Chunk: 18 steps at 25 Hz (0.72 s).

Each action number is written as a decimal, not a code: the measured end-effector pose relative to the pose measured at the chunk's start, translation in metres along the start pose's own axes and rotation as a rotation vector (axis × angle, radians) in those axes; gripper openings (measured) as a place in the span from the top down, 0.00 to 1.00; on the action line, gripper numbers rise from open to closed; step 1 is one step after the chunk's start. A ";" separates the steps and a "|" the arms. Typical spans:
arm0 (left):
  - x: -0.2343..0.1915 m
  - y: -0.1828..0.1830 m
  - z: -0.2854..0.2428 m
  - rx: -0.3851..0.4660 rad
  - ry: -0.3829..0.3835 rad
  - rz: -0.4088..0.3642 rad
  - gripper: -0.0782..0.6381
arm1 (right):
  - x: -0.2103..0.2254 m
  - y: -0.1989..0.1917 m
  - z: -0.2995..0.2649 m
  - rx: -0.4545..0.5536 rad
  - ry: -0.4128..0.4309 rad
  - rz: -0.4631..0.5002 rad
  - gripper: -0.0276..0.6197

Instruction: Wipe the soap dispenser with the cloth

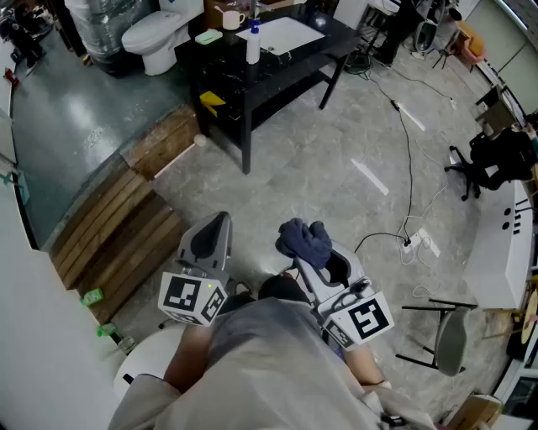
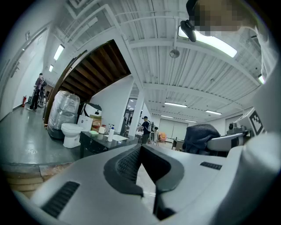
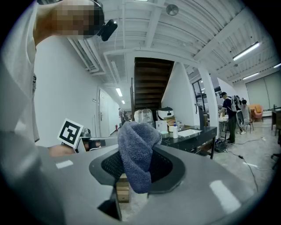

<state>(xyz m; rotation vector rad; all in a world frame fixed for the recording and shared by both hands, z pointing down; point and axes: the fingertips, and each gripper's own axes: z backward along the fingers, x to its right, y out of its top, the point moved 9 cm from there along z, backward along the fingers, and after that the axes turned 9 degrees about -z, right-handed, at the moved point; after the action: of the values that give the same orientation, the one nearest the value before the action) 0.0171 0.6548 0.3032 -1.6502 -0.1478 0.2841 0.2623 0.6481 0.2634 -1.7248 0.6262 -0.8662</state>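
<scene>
Right gripper (image 1: 313,256) clamps a blue cloth (image 1: 304,238); left gripper (image 1: 215,228) is closed and empty. The soap dispenser (image 1: 253,44) stands on the black table (image 1: 336,39) at 12 o'clock, well apart; a careless swipe of the loosely bunched cloth could topple it

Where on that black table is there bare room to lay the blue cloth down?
The black table is bare along its front edge, in front of the green dish and soap dispenser, and at its right end past the white basin. The back left is crowded: dish, cup and dispenser stand close together.
</scene>
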 end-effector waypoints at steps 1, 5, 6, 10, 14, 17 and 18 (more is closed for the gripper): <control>-0.001 -0.001 -0.005 0.011 -0.006 0.003 0.88 | 0.002 -0.001 -0.003 0.000 -0.005 0.011 0.77; -0.002 -0.004 -0.011 0.018 -0.016 0.005 0.88 | 0.004 -0.002 -0.013 -0.003 -0.012 0.032 0.77; -0.002 -0.003 -0.010 0.011 -0.015 0.002 0.88 | 0.004 -0.002 -0.014 -0.003 -0.010 0.032 0.77; 0.004 -0.002 -0.009 -0.008 -0.013 0.000 0.88 | 0.008 -0.002 -0.016 -0.013 -0.008 0.046 0.77; 0.010 -0.001 -0.018 -0.012 -0.017 0.011 0.88 | 0.016 -0.001 -0.019 -0.024 0.000 0.030 0.77; 0.012 0.000 -0.030 -0.026 -0.025 0.014 0.88 | 0.028 0.002 -0.022 -0.031 0.026 -0.011 0.77; 0.012 0.001 -0.035 -0.028 -0.027 0.013 0.88 | 0.034 0.004 -0.023 -0.030 0.031 -0.022 0.77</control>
<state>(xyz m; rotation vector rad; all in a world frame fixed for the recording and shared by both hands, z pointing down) 0.0385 0.6240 0.3037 -1.6762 -0.1625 0.3158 0.2643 0.6081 0.2721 -1.7504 0.6453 -0.9047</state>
